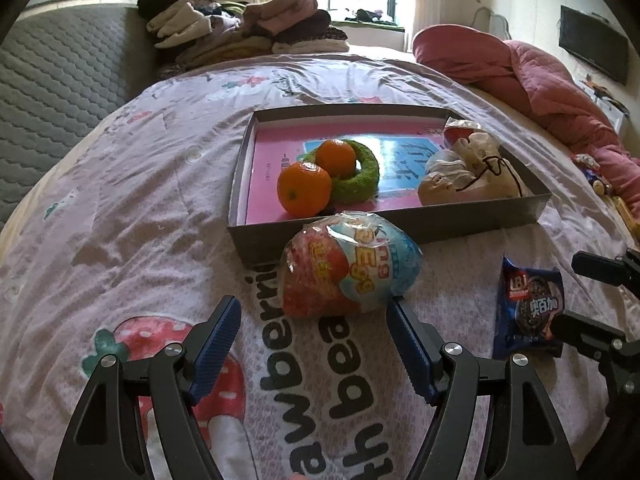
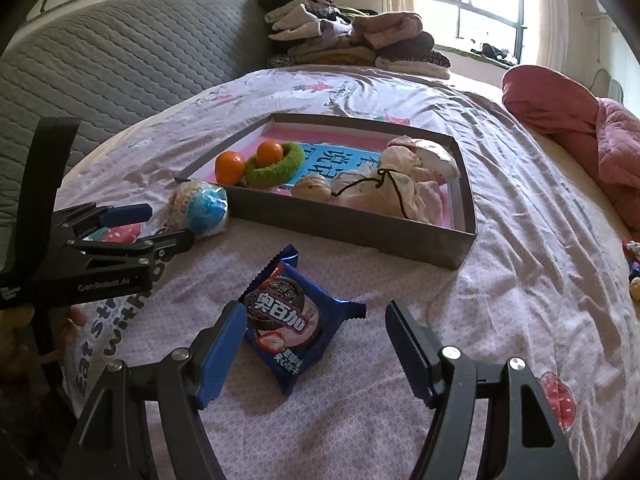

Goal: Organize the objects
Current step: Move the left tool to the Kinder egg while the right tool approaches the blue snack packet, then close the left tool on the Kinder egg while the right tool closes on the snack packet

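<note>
A grey shallow box (image 1: 400, 232) (image 2: 352, 232) lies on the bed with two oranges (image 1: 305, 194) (image 2: 229, 167), a green fuzzy ring (image 1: 360, 184) (image 2: 280, 170) and a cloth drawstring pouch (image 1: 472, 176) (image 2: 400, 192) inside. A wrapped toy egg (image 1: 350, 266) (image 2: 202, 208) lies on the bedspread just in front of the box. My left gripper (image 1: 314, 328) (image 2: 164, 226) is open, its tips at the egg's near side. A blue cookie packet (image 2: 292, 320) (image 1: 528, 308) lies on the bedspread. My right gripper (image 2: 314, 332) (image 1: 576, 292) is open around the packet's near end.
A patterned bedspread (image 1: 160, 200) covers the bed. Folded clothes (image 1: 240, 28) (image 2: 352, 36) are stacked at the far end by the grey headboard (image 2: 120, 60). A pink quilt (image 1: 540, 80) (image 2: 580, 120) lies on the right. Small items (image 2: 634, 268) sit at the right edge.
</note>
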